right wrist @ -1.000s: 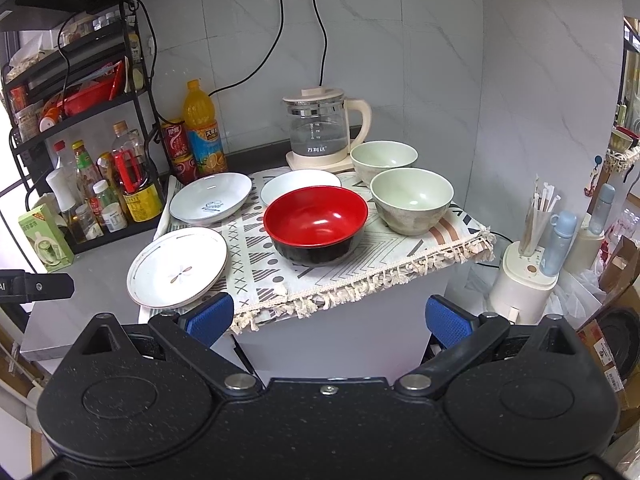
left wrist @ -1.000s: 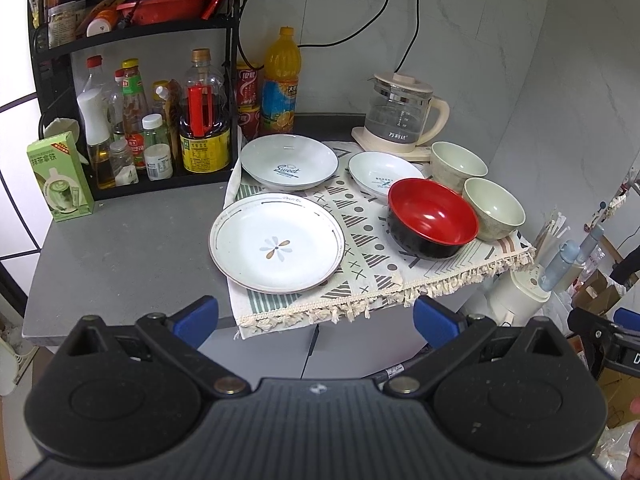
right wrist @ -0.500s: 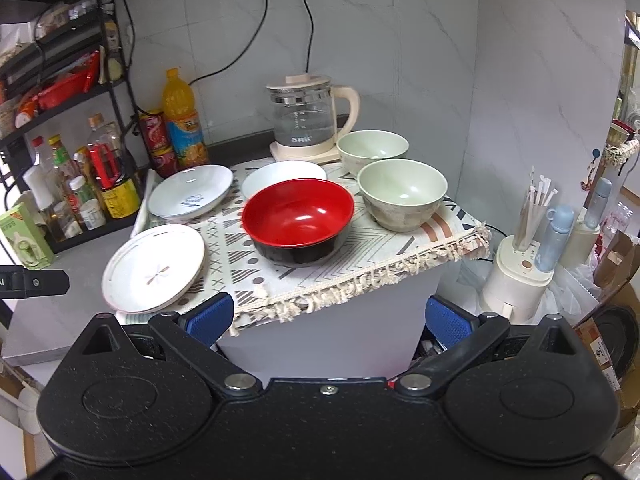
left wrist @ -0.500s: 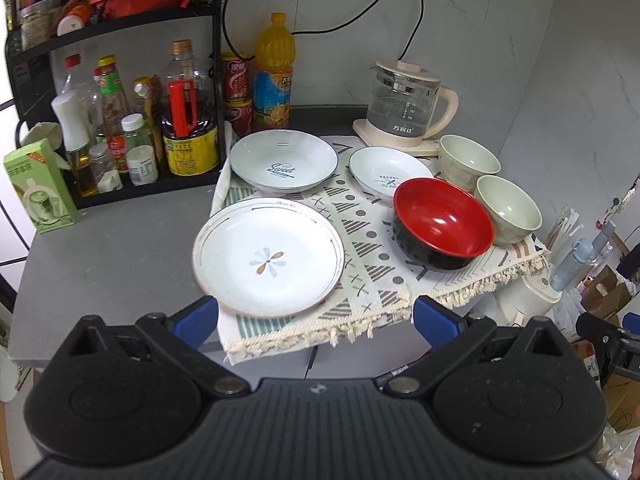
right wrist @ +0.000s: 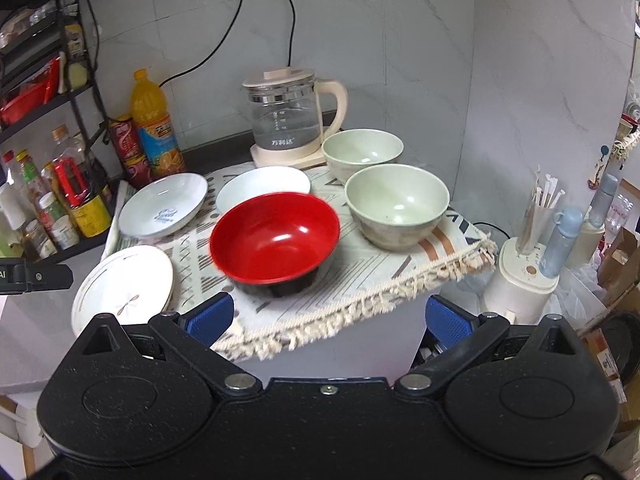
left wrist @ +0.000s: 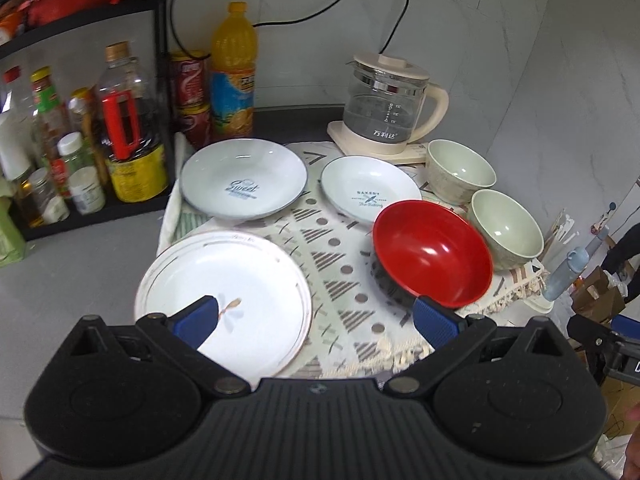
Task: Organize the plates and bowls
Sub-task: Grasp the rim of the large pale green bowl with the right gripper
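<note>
Plates and bowls sit on a patterned cloth (left wrist: 344, 264) on the counter. Left gripper (left wrist: 316, 320) spread wide, empty, its left pad over the flower plate (left wrist: 240, 276) at the cloth's near left. Right gripper (right wrist: 328, 320) spread wide, empty, short of the cloth's fringe. Red bowl (right wrist: 276, 240) centre; two green bowls (right wrist: 396, 204) right; kettle (right wrist: 288, 120) behind.
</note>
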`<act>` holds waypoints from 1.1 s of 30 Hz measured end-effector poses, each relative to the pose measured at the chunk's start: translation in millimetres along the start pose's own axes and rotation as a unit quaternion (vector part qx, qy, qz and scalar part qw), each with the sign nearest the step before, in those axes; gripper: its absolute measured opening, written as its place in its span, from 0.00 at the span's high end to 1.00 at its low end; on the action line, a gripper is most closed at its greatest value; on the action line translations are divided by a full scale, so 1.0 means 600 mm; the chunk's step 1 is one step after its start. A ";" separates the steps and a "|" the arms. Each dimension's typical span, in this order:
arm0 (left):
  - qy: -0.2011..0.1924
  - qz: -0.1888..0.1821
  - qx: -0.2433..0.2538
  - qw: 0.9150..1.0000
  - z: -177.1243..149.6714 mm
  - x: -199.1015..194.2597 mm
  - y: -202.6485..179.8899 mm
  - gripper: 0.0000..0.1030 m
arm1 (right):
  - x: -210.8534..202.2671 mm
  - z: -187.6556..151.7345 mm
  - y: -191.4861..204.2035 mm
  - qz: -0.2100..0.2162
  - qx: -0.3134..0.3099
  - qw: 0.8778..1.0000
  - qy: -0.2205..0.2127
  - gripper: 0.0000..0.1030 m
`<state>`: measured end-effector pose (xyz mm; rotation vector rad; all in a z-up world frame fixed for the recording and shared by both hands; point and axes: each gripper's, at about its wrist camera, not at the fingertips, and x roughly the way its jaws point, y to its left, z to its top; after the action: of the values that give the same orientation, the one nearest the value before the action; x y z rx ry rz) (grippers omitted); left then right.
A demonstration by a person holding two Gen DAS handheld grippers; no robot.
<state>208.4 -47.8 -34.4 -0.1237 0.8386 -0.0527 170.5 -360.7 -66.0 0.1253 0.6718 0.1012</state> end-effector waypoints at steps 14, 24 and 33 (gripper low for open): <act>0.022 -0.025 0.023 0.999 0.092 0.116 -0.062 0.01 | 0.098 0.070 -0.045 -0.022 0.024 0.999 0.006 0.00; 0.034 -0.059 0.048 0.997 0.138 0.200 -0.117 0.01 | 0.160 0.093 -0.090 -0.041 0.064 0.997 0.021 0.00; 0.036 -0.102 0.085 0.990 0.166 0.280 -0.183 0.06 | 0.219 0.100 -0.134 -0.064 0.091 0.993 0.029 0.01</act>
<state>394.8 -163.7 -78.3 -0.0462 0.8868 -0.3227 314.6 -427.5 -112.4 0.2552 0.7441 -0.0808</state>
